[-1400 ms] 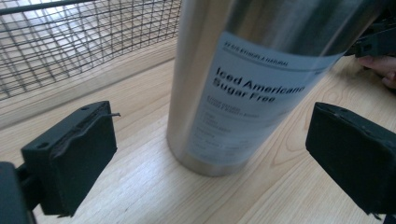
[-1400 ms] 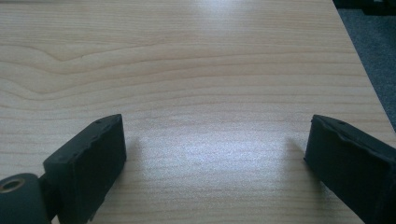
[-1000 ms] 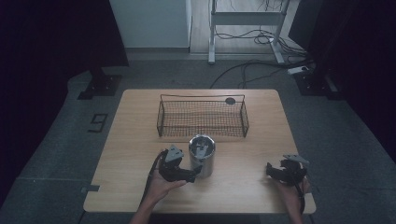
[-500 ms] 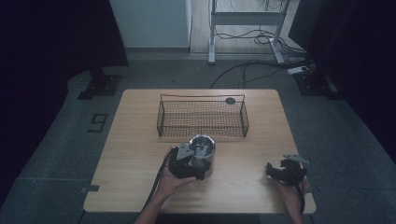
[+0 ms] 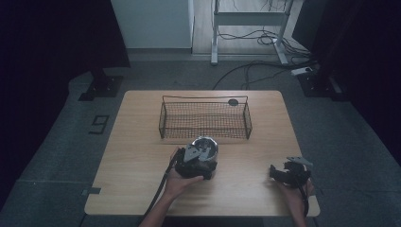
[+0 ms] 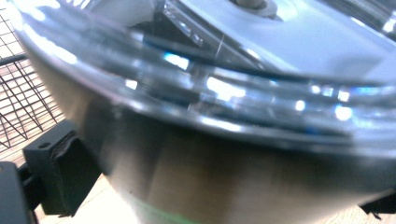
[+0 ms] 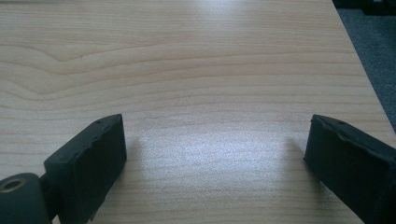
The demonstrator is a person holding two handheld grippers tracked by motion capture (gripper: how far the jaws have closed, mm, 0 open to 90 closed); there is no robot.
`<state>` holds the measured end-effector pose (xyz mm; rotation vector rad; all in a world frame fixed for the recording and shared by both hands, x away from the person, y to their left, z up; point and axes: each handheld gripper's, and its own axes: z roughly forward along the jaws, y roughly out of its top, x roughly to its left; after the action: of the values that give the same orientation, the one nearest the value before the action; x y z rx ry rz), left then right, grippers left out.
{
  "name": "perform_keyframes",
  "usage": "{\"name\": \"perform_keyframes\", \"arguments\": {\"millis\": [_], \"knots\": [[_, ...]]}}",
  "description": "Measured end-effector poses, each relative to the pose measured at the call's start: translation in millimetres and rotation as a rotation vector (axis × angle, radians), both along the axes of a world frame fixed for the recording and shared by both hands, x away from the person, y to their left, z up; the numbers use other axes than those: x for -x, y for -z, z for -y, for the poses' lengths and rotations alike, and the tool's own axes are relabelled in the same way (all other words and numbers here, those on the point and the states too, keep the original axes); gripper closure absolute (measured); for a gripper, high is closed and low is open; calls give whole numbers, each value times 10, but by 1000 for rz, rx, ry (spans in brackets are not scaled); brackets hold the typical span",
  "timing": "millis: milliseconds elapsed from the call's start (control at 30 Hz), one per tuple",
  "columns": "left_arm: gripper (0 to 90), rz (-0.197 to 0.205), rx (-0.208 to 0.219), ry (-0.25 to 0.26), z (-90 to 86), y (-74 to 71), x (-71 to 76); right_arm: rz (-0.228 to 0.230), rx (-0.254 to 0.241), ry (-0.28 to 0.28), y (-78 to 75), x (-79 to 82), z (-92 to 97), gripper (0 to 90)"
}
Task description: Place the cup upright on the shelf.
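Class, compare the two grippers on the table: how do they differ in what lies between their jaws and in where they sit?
The left gripper has its jaws around the shiny metal can, closing in on it; the right gripper is open over bare table. The left gripper sits mid-table just before the wire basket; the right gripper rests near the table's right front corner. Both have black jaws.

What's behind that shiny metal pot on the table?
Right behind the metal pot stands a wire basket, nothing visible in it, with a small dark round thing on the table beyond. The left gripper hides the pot's near side.
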<state>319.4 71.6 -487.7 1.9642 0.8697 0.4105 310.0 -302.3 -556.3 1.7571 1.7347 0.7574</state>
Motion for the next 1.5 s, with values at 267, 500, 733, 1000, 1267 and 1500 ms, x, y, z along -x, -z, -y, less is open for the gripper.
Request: {"name": "perform_keyframes", "arguments": {"millis": [267, 500, 733, 1000, 1267, 1500], "knots": [[33, 16, -8, 33, -24, 5, -11, 0, 0, 1, 0, 0, 0, 54], [37, 34, -4, 44, -37, 10, -8, 0, -1, 1, 0, 0, 0, 54], [39, 41, 16, 40, -86, -35, 13, 0, -1, 2, -1, 0, 0, 54], [39, 53, 35, 34, -155, -140, 53, 0, -1, 2, -1, 0, 0, 54], [39, 57, 42, 11, -235, -246, 55, 0, -1, 2, -1, 0, 0, 54], [39, 55, 47, 4, -265, -317, 36, 0, -1, 2, -1, 0, 0, 54]]}}
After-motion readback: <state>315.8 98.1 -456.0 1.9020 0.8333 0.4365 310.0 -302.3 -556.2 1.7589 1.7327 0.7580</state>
